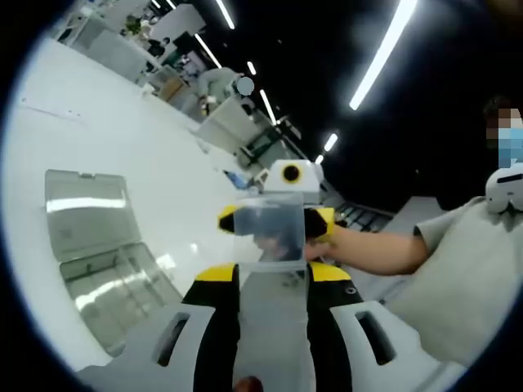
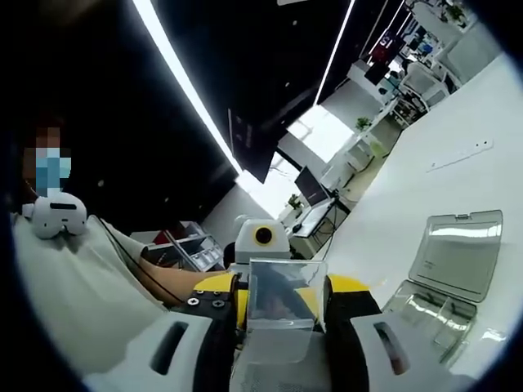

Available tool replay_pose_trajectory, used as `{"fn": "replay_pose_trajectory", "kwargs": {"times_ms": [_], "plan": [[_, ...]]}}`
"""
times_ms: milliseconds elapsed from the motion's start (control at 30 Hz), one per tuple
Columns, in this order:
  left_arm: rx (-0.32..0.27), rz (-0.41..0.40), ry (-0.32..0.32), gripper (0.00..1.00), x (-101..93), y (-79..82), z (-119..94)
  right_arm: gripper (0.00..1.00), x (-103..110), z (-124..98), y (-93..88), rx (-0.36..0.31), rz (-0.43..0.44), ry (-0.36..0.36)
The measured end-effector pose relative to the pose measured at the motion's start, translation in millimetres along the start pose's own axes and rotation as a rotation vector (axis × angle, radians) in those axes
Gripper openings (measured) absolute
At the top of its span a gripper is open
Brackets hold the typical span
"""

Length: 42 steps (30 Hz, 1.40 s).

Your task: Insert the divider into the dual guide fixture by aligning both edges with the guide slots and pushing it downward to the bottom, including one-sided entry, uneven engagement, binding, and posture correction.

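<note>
Both claws, left gripper [image 1: 271, 273] and right gripper [image 2: 282, 306], clamped on opposite edges of the clear divider [image 1: 270, 233], held aloft between them. Open clear fixture box [image 1: 102, 245] down on the table [image 1: 155, 155], beside and below. Best to level both edges before lowering into slots.

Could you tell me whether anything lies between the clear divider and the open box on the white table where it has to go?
Nothing visible does. Both tongs, left and right, hold the divider in the air, and the open clear box lies off to one side on the table.
</note>
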<state>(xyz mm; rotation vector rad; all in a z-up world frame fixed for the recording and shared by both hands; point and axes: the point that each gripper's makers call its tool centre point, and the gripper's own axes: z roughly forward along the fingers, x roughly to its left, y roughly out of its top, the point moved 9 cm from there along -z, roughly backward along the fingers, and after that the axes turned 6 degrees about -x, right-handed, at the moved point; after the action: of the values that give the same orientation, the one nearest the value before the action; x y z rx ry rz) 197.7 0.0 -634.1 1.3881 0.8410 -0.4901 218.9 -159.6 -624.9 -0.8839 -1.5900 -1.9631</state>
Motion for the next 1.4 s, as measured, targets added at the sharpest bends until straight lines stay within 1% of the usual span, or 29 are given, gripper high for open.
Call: {"fn": "replay_pose_trajectory", "kwargs": {"times_ms": [100,400,600,900,933,1033,1100,1200,1233,1267,1400], "plan": [[-0.001,-0.002,-0.007,0.29,-1.1,0.2,0.3,0.33,-1.2,-0.6,0.7,-0.002,-0.006,-0.007],[0.000,-0.005,-0.009,0.29,0.5,0.8,-0.6,0.32,-1.2,0.6,0.9,-0.001,0.001,-0.007],[-0.010,-0.017,-0.009,0.29,0.6,2.3,-1.4,0.32,-0.5,2.5,1.5,-0.011,0.007,-0.017],[-0.012,-0.019,-0.009,0.30,1.4,3.5,-1.8,0.31,0.9,4.9,2.3,-0.005,-0.013,-0.028],[-0.013,-0.017,-0.010,0.32,1.3,3.5,-1.7,0.31,0.7,4.9,2.4,-0.005,-0.012,-0.033],[-0.011,-0.015,-0.014,0.41,-0.2,2.5,-0.6,0.31,-1.4,4.5,2.7,-0.006,-0.016,-0.053],[-0.004,0.005,0.000,0.44,0.4,1.0,-0.2,0.31,-1.5,5.2,3.0,-0.007,-0.021,-0.061],[-0.017,0.016,0.028,0.43,1.2,2.0,-0.9,0.31,-2.9,6.7,3.3,-0.005,-0.029,-0.088],[-0.021,0.027,0.051,0.42,2.5,2.8,-1.2,0.31,-3.5,7.0,3.5,-0.004,-0.027,-0.098],[-0.015,0.054,0.086,0.42,3.8,3.2,-1.9,0.31,-4.0,7.2,3.8,-0.004,-0.026,-0.110],[-0.027,0.101,0.141,0.40,2.9,5.1,-3.2,0.31,-6.6,7.9,5.3,-0.010,-0.046,-0.151]]}}
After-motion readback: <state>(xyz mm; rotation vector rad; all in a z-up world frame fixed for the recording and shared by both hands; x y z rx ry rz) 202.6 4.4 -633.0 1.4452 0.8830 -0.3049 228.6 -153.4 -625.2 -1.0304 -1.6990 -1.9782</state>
